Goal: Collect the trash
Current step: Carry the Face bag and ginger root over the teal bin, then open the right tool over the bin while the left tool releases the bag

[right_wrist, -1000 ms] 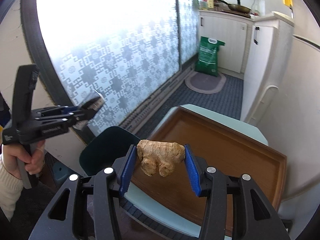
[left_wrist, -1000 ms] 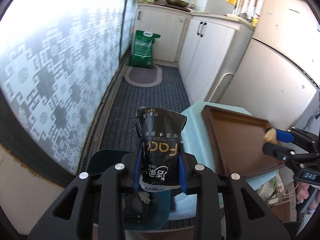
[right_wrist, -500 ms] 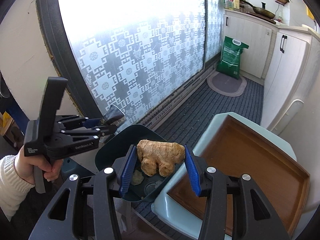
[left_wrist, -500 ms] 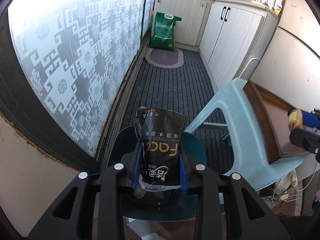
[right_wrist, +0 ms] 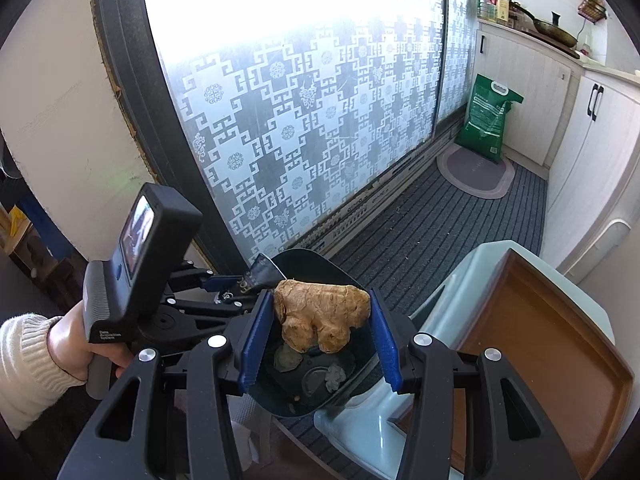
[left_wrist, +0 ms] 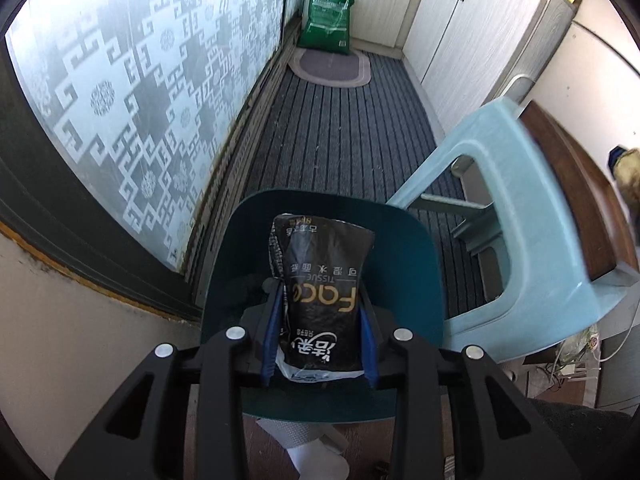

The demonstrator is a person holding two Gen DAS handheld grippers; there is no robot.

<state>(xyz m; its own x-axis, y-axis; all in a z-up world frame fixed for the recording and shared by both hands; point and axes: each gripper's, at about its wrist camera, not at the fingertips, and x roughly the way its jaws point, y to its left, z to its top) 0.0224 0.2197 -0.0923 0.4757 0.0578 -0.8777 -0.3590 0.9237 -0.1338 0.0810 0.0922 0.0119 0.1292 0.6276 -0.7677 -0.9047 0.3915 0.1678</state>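
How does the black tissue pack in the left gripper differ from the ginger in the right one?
The tissue pack is flat, black, printed plastic; the ginger is a knobbly tan root. The pack stands lengthwise, jutting beyond the pads; the ginger lies crosswise between them. Both are clamped above the dark green bin.

Both cameras are riding on the grippers, looking steeply down along the fingers from close above the dark teal bin (left_wrist: 320,216) (right_wrist: 316,264). The left view is facing along the striped floor toward the far green bag (left_wrist: 330,16). The right view is facing the same way from further right, sharing the bin, the pale blue stool (left_wrist: 516,184) (right_wrist: 472,276), the green bag (right_wrist: 486,118) and the patterned window (left_wrist: 132,92) (right_wrist: 304,120).
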